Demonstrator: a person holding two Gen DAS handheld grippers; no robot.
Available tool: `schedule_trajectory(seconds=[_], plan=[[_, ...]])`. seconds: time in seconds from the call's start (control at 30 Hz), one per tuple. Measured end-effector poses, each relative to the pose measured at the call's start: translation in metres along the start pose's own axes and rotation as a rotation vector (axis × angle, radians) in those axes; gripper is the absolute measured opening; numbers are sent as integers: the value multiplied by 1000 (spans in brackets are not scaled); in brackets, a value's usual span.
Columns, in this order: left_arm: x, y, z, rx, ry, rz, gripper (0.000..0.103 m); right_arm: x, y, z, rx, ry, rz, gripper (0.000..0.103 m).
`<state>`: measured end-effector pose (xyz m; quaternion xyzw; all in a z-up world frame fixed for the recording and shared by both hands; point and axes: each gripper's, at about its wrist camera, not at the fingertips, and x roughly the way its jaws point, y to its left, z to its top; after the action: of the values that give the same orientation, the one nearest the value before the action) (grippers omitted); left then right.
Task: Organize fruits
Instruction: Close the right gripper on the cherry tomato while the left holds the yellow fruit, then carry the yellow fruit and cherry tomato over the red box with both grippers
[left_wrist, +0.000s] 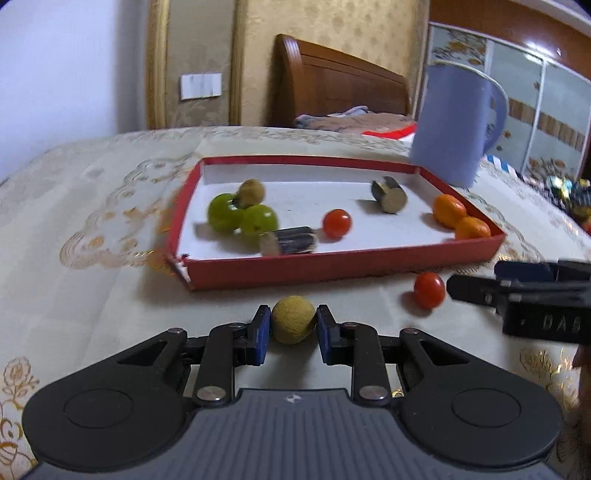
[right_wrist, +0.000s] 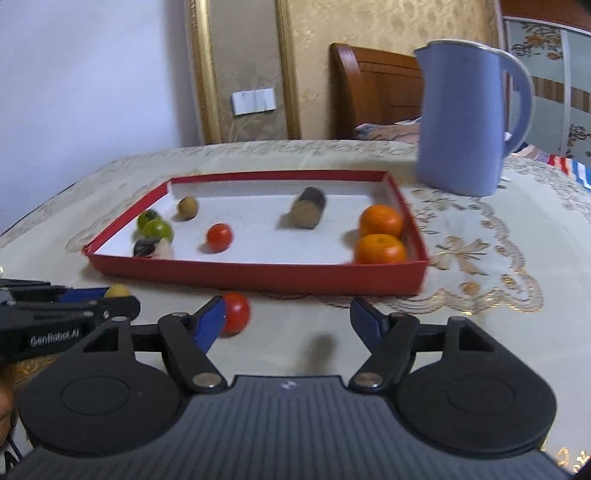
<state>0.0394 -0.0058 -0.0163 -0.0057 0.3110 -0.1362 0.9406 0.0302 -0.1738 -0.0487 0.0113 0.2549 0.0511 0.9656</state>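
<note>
My left gripper is shut on a small round yellow-brown fruit, just in front of the red tray. A loose red tomato lies on the cloth before the tray, touching the left pad of my open right gripper; the right pad stands well apart from it. The tray holds two green fruits, a brown fruit, a red tomato and two oranges. In the left wrist view the right gripper reaches in beside the loose tomato.
Two short dark cylinders lie in the tray. A tall blue jug stands behind the tray's right corner. An embroidered cream cloth covers the table. A wooden headboard and bedding are beyond.
</note>
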Motion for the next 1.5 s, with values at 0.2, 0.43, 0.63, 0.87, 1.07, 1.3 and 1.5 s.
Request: schedule_trajectory(seconds=[0.2, 0.43, 0.63, 0.87, 1.07, 1.3, 1.5], plan=[[-1, 2, -1, -8, -3, 27, 26, 17, 11, 6, -26, 28, -11, 67], [0, -1, -1, 7, -1, 42, 26, 28, 18, 8, -39, 59, 7, 58], [1, -2, -1, 10, -1, 44, 26, 35, 26, 9, -80, 84, 23, 44], [0, -2, -1, 10, -1, 44, 26, 34, 26, 10, -78, 74, 27, 23], [0, -3, -2, 14, -2, 47, 26, 33, 22, 9, -60, 64, 20, 23], [-1, -2, -1, 3, -6, 48, 26, 30, 15, 7, -24, 57, 26, 23], [-4, 0, -1, -1, -18, 55, 26, 24, 12, 7, -11, 31, 17, 23]])
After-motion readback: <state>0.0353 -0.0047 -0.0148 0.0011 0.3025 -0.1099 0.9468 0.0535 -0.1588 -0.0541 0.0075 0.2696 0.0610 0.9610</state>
